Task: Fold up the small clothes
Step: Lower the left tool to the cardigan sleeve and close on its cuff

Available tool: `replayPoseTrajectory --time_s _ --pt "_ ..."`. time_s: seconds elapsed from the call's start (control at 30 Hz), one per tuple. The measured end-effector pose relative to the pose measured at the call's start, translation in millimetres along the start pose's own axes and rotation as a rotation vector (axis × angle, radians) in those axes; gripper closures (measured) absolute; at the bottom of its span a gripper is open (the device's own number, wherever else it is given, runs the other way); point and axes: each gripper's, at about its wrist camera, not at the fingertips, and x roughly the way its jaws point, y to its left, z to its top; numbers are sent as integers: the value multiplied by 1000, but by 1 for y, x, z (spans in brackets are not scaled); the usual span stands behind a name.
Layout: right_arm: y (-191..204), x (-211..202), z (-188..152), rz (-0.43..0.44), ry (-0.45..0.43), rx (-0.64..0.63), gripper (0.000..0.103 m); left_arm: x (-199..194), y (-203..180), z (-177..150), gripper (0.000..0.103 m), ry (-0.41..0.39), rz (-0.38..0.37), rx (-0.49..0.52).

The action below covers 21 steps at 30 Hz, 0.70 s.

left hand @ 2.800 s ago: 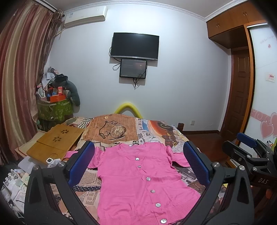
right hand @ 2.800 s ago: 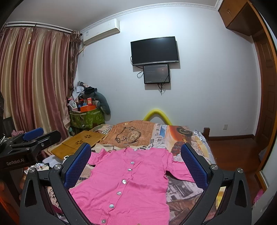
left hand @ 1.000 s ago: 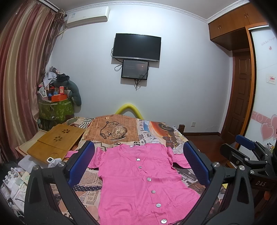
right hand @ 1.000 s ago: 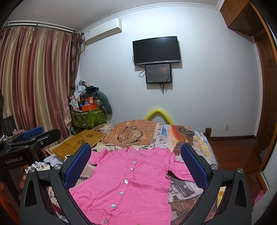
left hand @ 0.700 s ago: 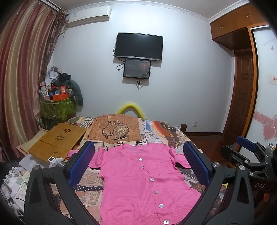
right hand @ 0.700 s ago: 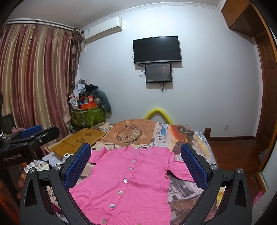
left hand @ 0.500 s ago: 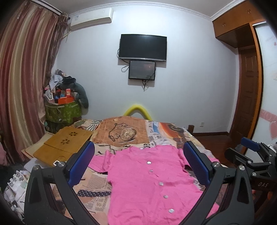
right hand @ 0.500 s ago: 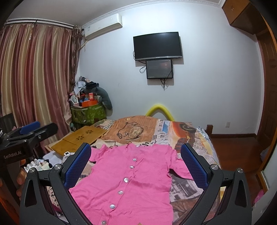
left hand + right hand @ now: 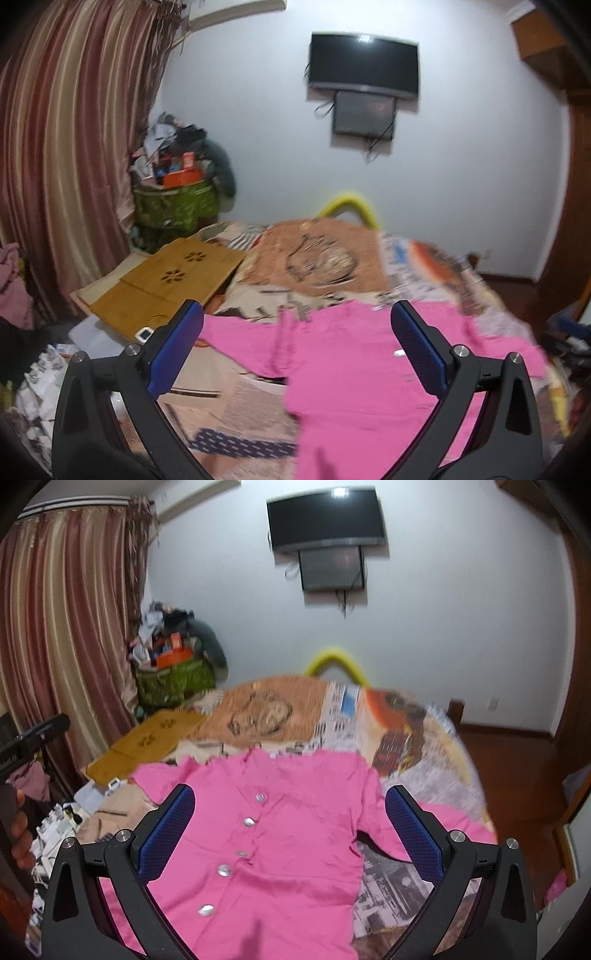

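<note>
A small pink buttoned cardigan (image 9: 288, 834) lies spread flat, front up, on a bed covered with printed sheets (image 9: 402, 746). In the left wrist view the cardigan (image 9: 354, 373) sits right of centre, its left sleeve stretching out toward the left. My left gripper (image 9: 295, 332) hangs open above that sleeve and shoulder, nothing between its blue pads. My right gripper (image 9: 286, 812) is open too, over the chest and button row. Its blue pads (image 9: 412, 834) hold nothing. Both views are blurred by motion.
A wooden lap desk (image 9: 166, 284) rests at the bed's left edge, with papers below it. A cluttered green box (image 9: 173, 206) and striped curtains (image 9: 66, 155) fill the left. A TV (image 9: 364, 66) hangs on the far wall. A wooden door (image 9: 580, 664) and floor lie right.
Both grippers have moved forward and tilted down toward the cardigan. The left one has swung left, so the cardigan now sits to its right. Both remain open.
</note>
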Motion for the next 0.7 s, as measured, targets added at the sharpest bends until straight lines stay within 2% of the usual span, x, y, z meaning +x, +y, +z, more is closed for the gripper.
replayPoseTrajectory --time_s 0.1,0.2,0.33,0.4,0.47,0.53,0.7 --pt "-21 31 -1 -6 77 21 13 39 16 -4 0 61 42 8" --pt "-37 55 -2 -13 138 36 19 77 40 -11 1 153 43 -39" --pt "-55 89 2 -30 222 29 24 124 71 -25 18 275 41 -115" --pt "-62 103 6 -34 245 22 27 142 78 -32 19 326 34 -133" --pt "-68 120 13 -34 263 10 31 158 83 -41 24 363 54 -135" --pt "-73 138 19 -39 279 -5 37 177 85 -50 24 404 69 -121" --pt "-79 190 35 -31 325 -48 41 211 90 -71 24 487 90 -117"
